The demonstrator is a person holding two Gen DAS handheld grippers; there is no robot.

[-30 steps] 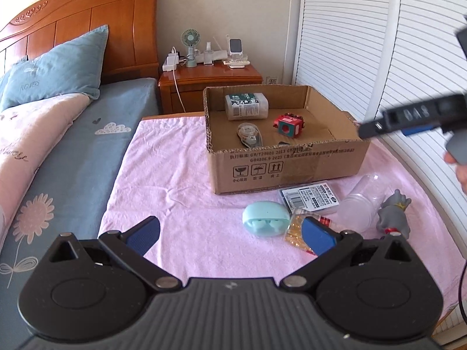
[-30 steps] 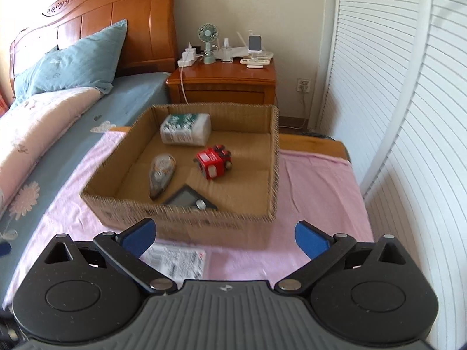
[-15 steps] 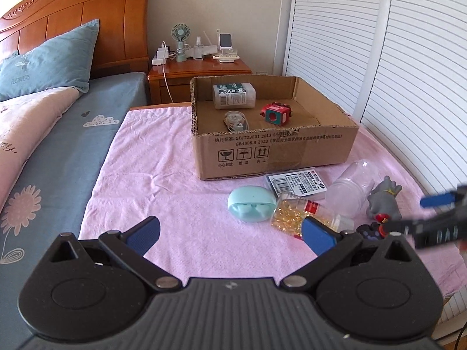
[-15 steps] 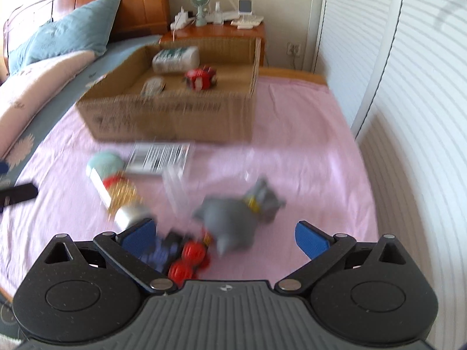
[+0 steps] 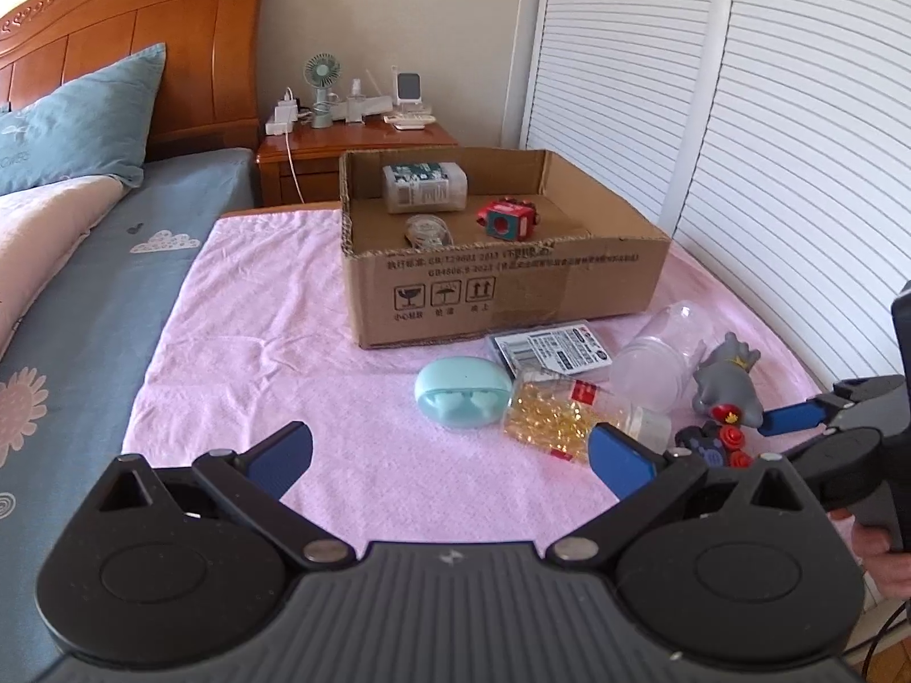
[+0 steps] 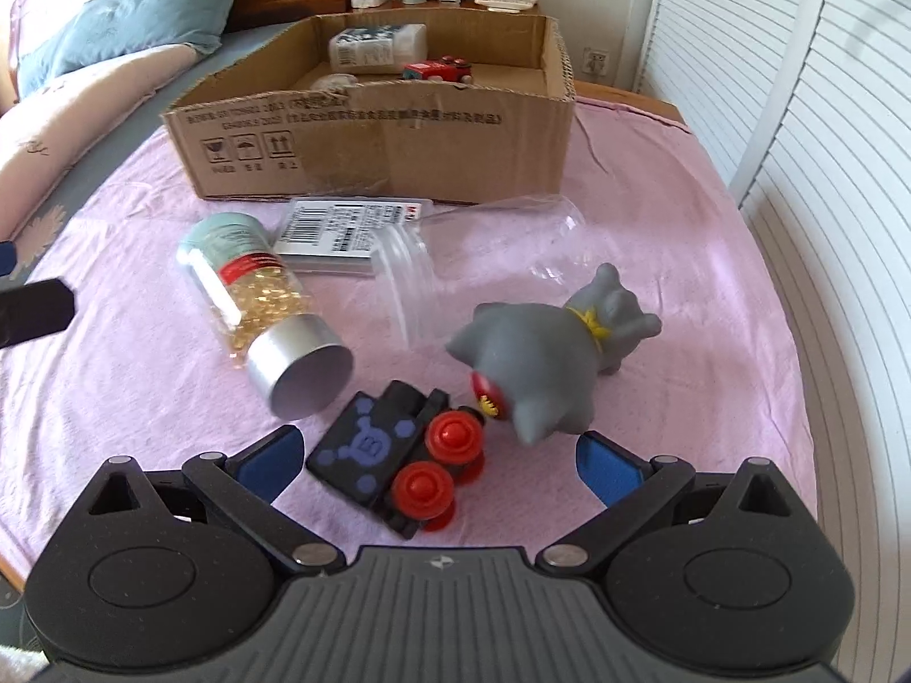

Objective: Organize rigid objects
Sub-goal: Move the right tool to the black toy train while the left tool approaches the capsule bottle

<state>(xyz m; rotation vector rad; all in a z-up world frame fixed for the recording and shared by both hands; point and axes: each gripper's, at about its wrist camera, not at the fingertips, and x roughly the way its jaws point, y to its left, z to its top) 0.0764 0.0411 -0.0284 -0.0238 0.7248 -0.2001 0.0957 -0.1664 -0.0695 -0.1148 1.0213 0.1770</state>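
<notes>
An open cardboard box [image 5: 501,290] [image 6: 387,131] stands on the pink cloth and holds a bottle, a red cube toy and a small clear item. In front of it lie a mint case [image 5: 461,390], a capsule bottle [image 6: 262,307] [image 5: 563,410], a flat barcode pack [image 6: 347,227], a clear cup [image 6: 478,262], a grey toy figure [image 6: 546,364] [image 5: 726,381] and a black toy with red wheels [image 6: 398,455]. My right gripper [image 6: 435,464] is open, low over the black toy, which lies between its fingers. My left gripper [image 5: 450,455] is open and empty above the cloth's near edge.
A bed with a blue pillow [image 5: 74,119] lies to the left. A wooden nightstand [image 5: 353,142] with a fan and chargers stands behind the box. White louvred doors [image 5: 740,114] run along the right. The pink cloth [image 5: 256,313] covers the surface.
My right gripper has swung away from the box, down and forward to the black toy and grey figure. My left gripper has drifted back a little and stays open.
</notes>
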